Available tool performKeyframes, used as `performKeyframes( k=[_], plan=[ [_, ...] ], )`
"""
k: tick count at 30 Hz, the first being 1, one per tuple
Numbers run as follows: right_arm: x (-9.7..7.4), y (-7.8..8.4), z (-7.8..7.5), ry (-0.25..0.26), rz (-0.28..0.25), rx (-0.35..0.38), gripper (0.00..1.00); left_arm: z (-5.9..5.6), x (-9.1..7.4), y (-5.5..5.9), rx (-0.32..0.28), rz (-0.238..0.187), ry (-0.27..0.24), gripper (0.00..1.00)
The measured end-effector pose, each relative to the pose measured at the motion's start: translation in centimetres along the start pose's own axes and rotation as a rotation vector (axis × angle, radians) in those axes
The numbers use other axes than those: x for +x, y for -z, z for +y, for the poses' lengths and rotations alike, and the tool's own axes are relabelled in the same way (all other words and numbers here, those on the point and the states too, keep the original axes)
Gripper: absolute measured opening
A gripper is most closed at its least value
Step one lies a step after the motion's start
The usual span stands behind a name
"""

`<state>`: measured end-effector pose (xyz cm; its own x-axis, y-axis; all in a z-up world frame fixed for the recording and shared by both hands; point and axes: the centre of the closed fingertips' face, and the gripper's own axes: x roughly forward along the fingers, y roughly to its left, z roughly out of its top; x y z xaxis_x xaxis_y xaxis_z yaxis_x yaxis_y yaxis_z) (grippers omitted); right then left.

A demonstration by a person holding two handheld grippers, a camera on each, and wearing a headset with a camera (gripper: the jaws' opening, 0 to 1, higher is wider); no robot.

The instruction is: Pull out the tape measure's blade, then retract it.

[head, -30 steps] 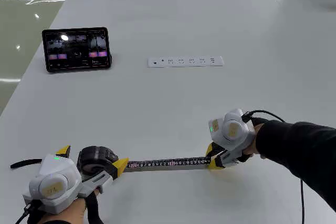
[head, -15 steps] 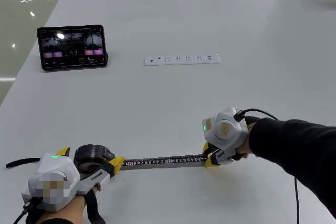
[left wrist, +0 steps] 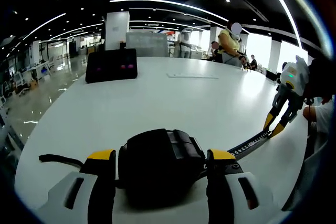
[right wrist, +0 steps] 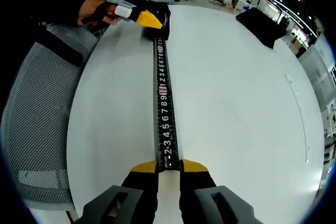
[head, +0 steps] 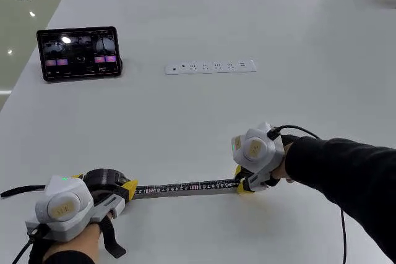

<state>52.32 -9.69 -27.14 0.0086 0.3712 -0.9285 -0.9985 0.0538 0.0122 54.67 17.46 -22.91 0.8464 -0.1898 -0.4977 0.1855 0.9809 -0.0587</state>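
Closest to the person, the left hand-held gripper (head: 102,183) is clamping the tape measure's black case (head: 106,178) between its yellow-tipped jaws, one on either side, and is resting it on the near left part of the white desk (head: 204,115). As I judge it, this hand-held gripper is acting as an anchor. It is holding the case steady so that a pull on the blade is drawing out tape rather than dragging the whole tool along. In the left gripper view the case (left wrist: 160,163) is sitting squarely between the two jaws, with a black strap (left wrist: 58,159) trailing off to one side on the desk.

From the case the blade (head: 185,187) is lying flat on the desk and running straight to the right. Its free end is sitting between the jaws of the right hand-held gripper (head: 241,183), which are pinching together on it. In the right gripper view the lowest numbers are lying right at the jaw tips, and the blade (right wrist: 164,98) is stretching away towards the case. Gripping at the tip is probably giving a straight pull along the blade's own line, so that it is not kinking. The two hand-held grippers are standing well apart, with the drawn length bridging them.

Farther back, a white power strip (head: 210,67) and a propped tablet (head: 78,52) are sitting clear of the work.
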Motion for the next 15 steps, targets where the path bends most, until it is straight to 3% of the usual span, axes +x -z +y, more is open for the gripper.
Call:
performKeyframes(
  k=[9, 15],
  plan=[
    [0.05, -0.11, -0.10, -0.002, 0.017, 0.040, 0.11, 0.02, 0.20, 0.20, -0.026, 0.013, 0.000, 0.63],
    [0.06, -0.08, -0.15, -0.007, 0.018, 0.036, 0.11, 0.10, 0.42, 0.36, -0.034, 0.061, 0.008, 0.62]
  ],
)
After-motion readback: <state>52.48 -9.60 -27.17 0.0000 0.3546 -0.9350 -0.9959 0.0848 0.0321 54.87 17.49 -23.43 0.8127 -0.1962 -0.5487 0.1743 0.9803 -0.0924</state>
